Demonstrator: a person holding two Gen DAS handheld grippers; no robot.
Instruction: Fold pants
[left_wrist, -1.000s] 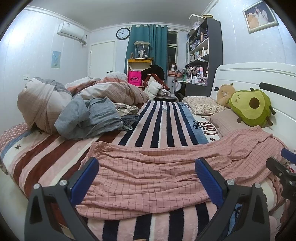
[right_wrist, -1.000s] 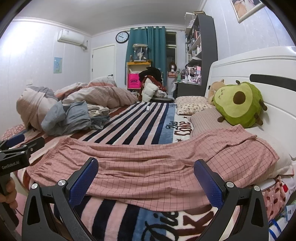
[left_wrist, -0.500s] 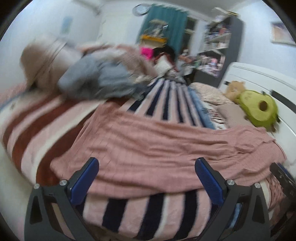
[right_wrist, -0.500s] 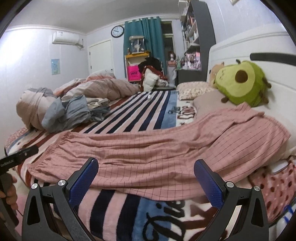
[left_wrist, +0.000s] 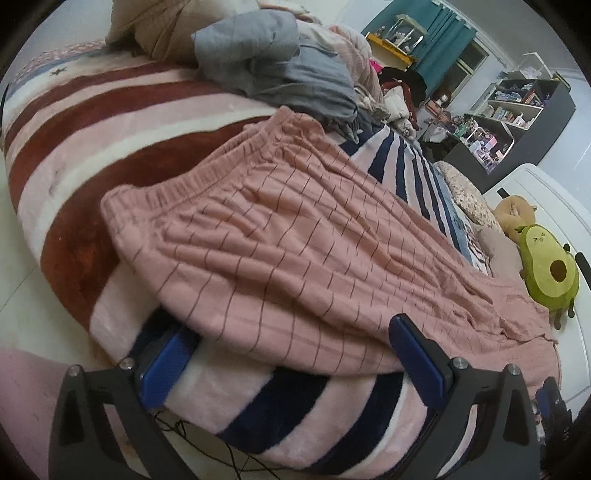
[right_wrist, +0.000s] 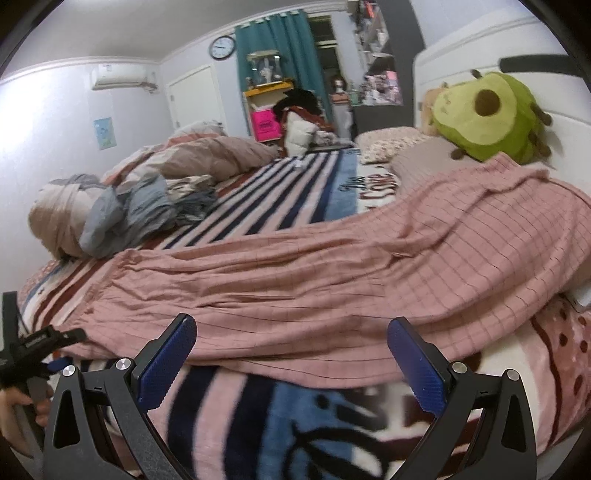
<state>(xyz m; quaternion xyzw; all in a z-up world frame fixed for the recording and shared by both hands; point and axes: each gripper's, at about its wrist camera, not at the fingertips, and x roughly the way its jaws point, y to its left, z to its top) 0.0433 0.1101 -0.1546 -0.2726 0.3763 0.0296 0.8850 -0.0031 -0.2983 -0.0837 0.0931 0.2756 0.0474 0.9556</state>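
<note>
Nearest, 2 grippers: the left gripper (left_wrist: 291, 362) has its jaws spread wide at the near hem of the pants, holding nothing; its left finger (left_wrist: 166, 363) sits just under the cloth edge, the right finger (left_wrist: 415, 356) just at it. The right gripper (right_wrist: 291, 354) is likewise wide open and empty, both blue pads just short of the pants' near edge.

1 pair of pants (left_wrist: 295, 236), pink with a thin dark grid, lies spread flat on the striped blanket (left_wrist: 66, 155) of the bed. Its long axis runs across the bed, parallel to the near edge: the gathered waistband (left_wrist: 192, 170) points to the left, the legs (right_wrist: 498, 236) run right and drape up over a pillow by the headboard (right_wrist: 480, 48).

Farther back on the left, 1 heap of grey clothes (left_wrist: 280, 70) and bunched duvet (right_wrist: 207, 155). By the headboard, 1 avocado plush (right_wrist: 487, 114) with 1 tan plush (left_wrist: 513, 210) beside it. On the far wall, 1 clock (right_wrist: 222, 47).
</note>
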